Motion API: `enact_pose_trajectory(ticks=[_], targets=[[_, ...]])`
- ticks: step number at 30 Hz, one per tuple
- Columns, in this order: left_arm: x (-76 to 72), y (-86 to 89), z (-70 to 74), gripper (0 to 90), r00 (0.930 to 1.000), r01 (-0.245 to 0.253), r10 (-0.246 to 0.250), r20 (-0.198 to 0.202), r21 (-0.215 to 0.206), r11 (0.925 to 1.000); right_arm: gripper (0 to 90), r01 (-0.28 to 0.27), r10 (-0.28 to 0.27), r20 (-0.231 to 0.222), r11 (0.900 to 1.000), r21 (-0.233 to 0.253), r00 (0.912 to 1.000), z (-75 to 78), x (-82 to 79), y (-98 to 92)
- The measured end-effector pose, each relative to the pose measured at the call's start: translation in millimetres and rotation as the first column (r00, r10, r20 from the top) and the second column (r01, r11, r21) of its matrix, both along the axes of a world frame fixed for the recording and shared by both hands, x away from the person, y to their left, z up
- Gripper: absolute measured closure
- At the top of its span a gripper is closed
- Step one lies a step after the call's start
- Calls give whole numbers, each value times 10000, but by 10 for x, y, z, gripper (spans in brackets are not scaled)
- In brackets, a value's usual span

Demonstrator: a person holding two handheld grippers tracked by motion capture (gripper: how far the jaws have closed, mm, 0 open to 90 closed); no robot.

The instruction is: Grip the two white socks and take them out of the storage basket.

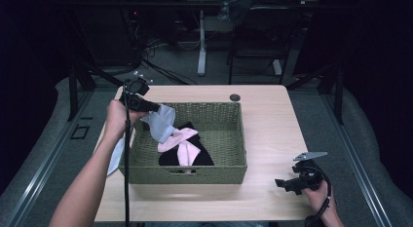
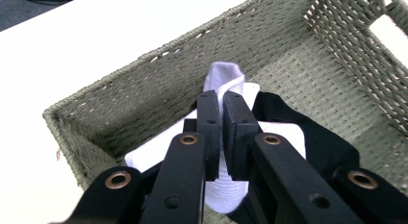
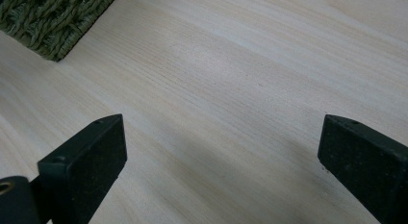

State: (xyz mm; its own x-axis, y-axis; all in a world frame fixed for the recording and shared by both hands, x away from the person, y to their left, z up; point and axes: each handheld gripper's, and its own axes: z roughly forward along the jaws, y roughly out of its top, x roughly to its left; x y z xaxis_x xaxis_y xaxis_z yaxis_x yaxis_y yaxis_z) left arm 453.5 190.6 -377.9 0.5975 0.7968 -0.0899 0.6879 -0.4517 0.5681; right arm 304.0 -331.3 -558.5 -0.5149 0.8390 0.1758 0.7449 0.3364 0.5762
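A green woven basket [image 1: 219, 106] stands in the middle of the wooden table [image 1: 272, 124]. My left gripper [image 1: 155, 109] is above its back left corner, shut on a white sock [image 1: 161, 123] that hangs down into it. In the left gripper view the sock [image 2: 224, 76] is pinched between the jaws of that gripper [image 2: 221, 96], over the basket [image 2: 144, 89]. Pink socks [image 1: 182, 144] lie on a black cloth [image 1: 204, 158] inside. My right gripper [image 1: 281, 182] rests low at the table's front right, open, with bare wood between its jaws [image 3: 221, 137].
Another pale cloth [image 1: 116, 156] lies on the table against the basket's left side. A round cable hole [image 1: 235, 97] sits near the back edge. A basket corner [image 3: 48, 22] shows in the right gripper view. Table legs and cables stand on the floor behind.
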Motion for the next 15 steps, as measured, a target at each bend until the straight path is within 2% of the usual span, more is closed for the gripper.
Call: enact_pose_trajectory(ticks=[6, 15], targets=[[21, 57, 119, 869, 9999, -81, 81, -64, 27, 10000, 25, 20, -20, -56, 10000, 3, 10000, 1, 1, -2], [17, 167, 328, 870, 9994, -333, 333, 131, 51, 9994, 25, 21, -21, -52, 10000, 8, 10000, 1, 0, -2]])
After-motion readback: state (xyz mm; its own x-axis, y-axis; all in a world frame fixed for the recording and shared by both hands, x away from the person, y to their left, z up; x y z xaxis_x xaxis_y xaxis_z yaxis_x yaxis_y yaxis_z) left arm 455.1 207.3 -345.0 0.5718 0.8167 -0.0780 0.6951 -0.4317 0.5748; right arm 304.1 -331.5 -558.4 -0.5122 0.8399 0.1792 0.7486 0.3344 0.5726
